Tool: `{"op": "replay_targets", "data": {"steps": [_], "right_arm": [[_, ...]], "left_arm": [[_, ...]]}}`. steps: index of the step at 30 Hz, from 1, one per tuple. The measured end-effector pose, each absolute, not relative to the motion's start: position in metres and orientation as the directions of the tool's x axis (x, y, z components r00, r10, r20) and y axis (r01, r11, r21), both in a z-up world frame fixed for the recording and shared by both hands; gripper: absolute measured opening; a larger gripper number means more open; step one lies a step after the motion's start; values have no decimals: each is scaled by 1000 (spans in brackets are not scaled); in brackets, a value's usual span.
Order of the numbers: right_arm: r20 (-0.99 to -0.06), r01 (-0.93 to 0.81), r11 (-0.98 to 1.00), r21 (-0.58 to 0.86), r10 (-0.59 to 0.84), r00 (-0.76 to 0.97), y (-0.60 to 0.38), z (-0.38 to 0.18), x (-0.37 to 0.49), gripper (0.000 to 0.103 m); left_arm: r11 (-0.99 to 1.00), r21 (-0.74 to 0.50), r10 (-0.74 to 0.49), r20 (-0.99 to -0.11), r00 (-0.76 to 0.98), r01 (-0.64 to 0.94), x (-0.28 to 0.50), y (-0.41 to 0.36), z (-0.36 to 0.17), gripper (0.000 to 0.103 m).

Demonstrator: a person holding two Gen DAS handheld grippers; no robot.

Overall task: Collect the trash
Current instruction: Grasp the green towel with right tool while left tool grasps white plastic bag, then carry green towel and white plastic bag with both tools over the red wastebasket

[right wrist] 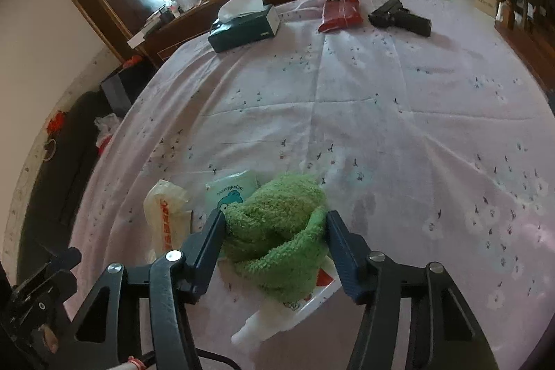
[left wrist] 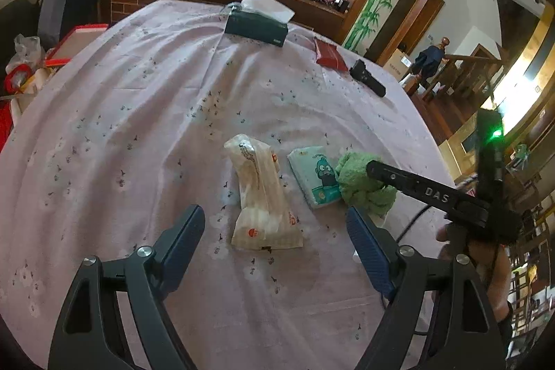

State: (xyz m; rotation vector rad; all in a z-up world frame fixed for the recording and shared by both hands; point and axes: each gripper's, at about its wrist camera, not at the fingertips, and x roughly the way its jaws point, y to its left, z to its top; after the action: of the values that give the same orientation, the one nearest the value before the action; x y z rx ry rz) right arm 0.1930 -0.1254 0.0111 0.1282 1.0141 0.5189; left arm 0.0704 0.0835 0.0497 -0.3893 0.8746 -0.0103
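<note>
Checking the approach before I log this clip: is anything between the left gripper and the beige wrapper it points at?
Nothing visible. The left gripper is open, and the beige wrapper lies on bare tablecloth just ahead of its fingers.

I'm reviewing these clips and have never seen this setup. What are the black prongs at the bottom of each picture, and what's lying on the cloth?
The prongs are two-finger grippers that a person holds, one per hand, each with a camera looking along its fingers. One picture comes from the left gripper, which is open over a beige snack wrapper. The other comes from the right gripper, whose fingers press on a green fuzzy cloth. On the pink tablecloth also lie a blue tissue pack, a tissue box, a red packet and a black device.
</note>
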Motion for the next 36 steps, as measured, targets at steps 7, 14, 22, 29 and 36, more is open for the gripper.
{"op": "replay_targets", "data": {"steps": [7, 14, 22, 29, 36], "right_arm": [[-752, -381, 873, 305, 466, 465, -129, 26, 180, 5], [-699, -376, 837, 397, 541, 468, -144, 32, 179, 14], [-734, -357, 854, 379, 512, 446, -140, 21, 186, 86], [-771, -382, 851, 361, 503, 391, -120, 0, 190, 65], [-783, -436, 872, 223, 426, 452, -107, 18, 167, 40]], "left_arm": [[917, -365, -205, -775, 597, -159, 103, 79, 24, 82], [926, -303, -139, -829, 542, -225, 138, 75, 5, 53], [927, -300, -142, -837, 528, -227, 138, 83, 0, 13], [917, -353, -189, -791, 581, -184, 116, 88, 15, 12], [904, -398, -228, -760, 609, -159, 95, 87, 33, 12]]}}
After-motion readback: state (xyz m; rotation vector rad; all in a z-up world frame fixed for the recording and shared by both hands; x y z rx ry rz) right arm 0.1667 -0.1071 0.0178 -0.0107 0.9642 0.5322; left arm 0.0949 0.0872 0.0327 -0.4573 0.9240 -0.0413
